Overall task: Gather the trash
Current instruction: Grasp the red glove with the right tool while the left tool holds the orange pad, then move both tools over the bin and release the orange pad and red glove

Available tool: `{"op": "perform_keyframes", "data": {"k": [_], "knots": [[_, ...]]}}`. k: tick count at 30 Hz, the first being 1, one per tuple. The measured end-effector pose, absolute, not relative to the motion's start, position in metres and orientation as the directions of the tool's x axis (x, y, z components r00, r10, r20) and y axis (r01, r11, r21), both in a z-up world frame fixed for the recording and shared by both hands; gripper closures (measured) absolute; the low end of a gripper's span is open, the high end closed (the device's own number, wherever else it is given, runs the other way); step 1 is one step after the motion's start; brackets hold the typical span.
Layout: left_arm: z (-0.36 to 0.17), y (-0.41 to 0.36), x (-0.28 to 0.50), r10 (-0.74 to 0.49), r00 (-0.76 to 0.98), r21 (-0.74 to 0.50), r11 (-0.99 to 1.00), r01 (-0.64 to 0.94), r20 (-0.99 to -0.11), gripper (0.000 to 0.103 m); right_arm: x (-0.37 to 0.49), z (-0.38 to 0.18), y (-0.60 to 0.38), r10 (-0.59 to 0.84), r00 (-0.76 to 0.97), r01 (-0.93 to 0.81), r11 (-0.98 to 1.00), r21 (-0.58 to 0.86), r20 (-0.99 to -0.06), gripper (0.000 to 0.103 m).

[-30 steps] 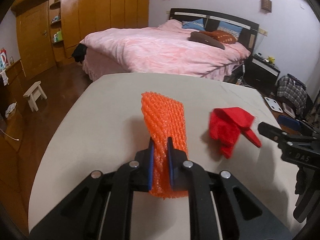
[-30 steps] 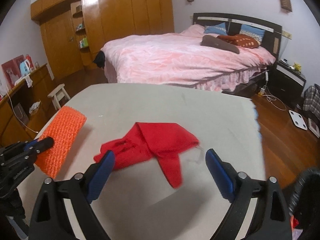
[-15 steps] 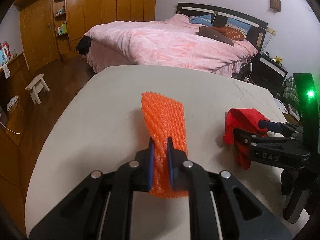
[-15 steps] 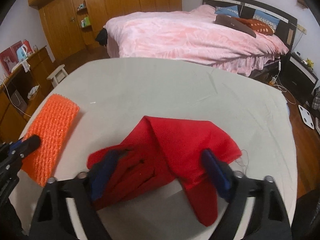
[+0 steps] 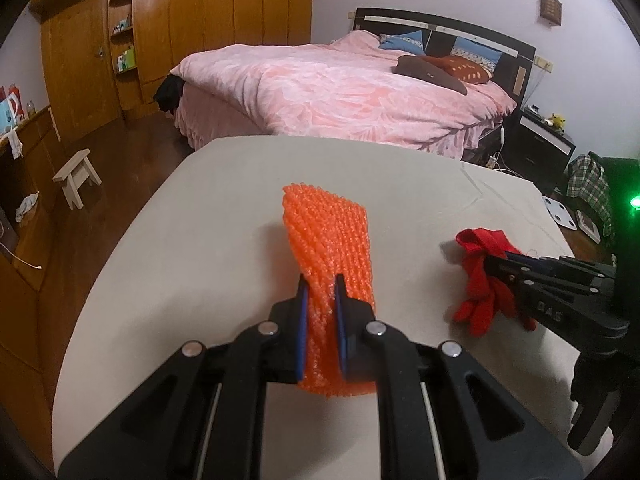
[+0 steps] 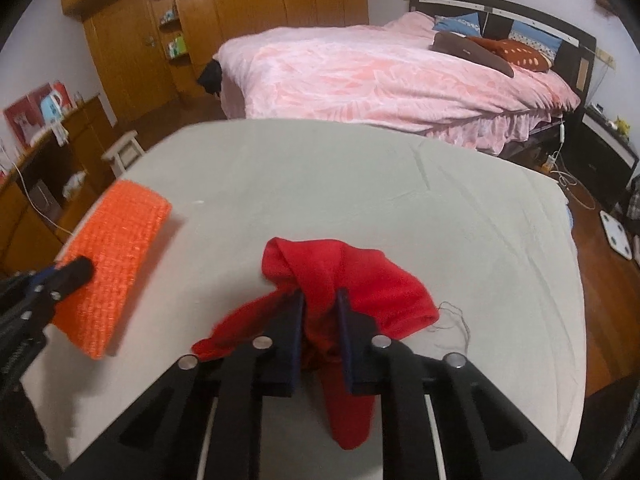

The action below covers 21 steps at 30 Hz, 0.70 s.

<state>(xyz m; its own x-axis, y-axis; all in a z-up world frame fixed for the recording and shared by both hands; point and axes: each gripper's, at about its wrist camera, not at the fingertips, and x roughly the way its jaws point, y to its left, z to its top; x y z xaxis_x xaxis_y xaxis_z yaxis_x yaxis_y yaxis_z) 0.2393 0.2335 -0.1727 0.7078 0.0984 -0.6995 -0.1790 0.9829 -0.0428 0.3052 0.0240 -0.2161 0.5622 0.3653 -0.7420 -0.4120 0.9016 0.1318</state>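
Observation:
An orange foam net sleeve stands pinched at its near end by my left gripper, which is shut on it; the same sleeve shows at the left in the right wrist view. A crumpled red cloth lies on the pale table. My right gripper is closing on the cloth, its blue pads pressing a bunched fold between them. In the left wrist view the red cloth sits at the right with the right gripper on it.
Beyond the table stands a bed with a pink cover and a dark headboard. Wooden wardrobes line the left wall. A small white stool stands on the wooden floor at the left, a white scale at the right.
My right gripper came down onto the red cloth and its jaws went from wide apart to closed on a fold, bunching the cloth. The left gripper kept its hold on the orange sleeve.

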Motion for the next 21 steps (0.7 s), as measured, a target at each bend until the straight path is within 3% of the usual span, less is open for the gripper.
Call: {"op": "perform_keyframes", "data": {"k": [11, 21], "knots": [[-0.139, 0.206, 0.212, 0.094, 0.745, -0.024, 0.989, -0.146, -0.661, 0.092, 0.254, -0.155, -0.018, 0.431, 0.626, -0.383, 0.896, 0.224, -0.650, 0.087], [-0.102, 0.165, 0.176, 0.060, 0.799, -0.010, 0.997, -0.083, -0.598, 0.092, 0.204, -0.117, -0.054, 0.404, 0.668, -0.359, 0.911, 0.205, -0.626, 0.087]]}}
